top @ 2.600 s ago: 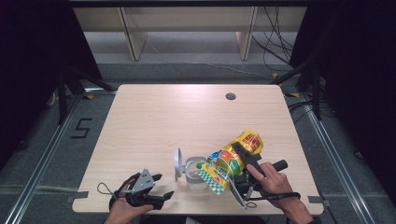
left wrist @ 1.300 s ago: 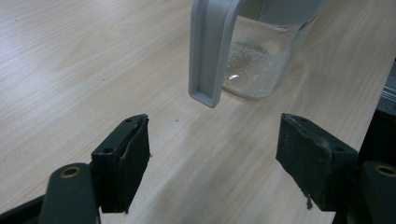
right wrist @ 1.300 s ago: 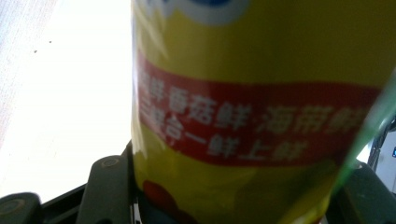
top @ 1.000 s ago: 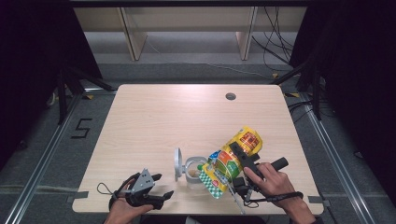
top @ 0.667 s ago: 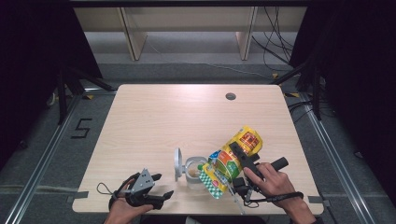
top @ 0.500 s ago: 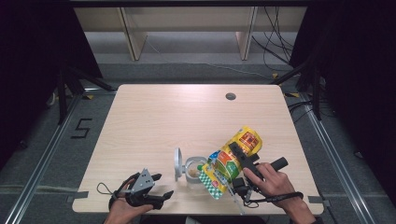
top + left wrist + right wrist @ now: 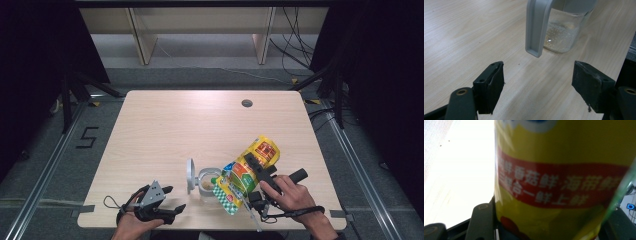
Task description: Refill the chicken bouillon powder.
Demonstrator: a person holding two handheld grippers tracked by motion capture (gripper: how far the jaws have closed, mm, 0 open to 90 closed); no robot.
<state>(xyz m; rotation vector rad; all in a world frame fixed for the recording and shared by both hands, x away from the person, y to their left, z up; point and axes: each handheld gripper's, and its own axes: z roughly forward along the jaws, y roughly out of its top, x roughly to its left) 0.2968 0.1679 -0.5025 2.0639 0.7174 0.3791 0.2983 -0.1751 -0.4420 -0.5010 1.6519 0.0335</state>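
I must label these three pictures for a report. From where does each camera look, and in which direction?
High view: above the table, looking forward and down; both forearms and hands enter below.
Left gripper view: on the left gripper, along open jaws toward the glass jar.
Right gripper view: on the right gripper, against the yellow bag.
Shared: jar and bag also appear in the high view.

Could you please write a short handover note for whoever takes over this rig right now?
Right gripper: shut on the yellow printed foil bag, tilted with its lower end over the clear glass jar.
Left gripper: open, empty, near the table's front edge, aimed at the jar.
Jar: grey flip lid open, a little pale granular fill at the bottom.
Left to do, probably: keep pouring, close lid.
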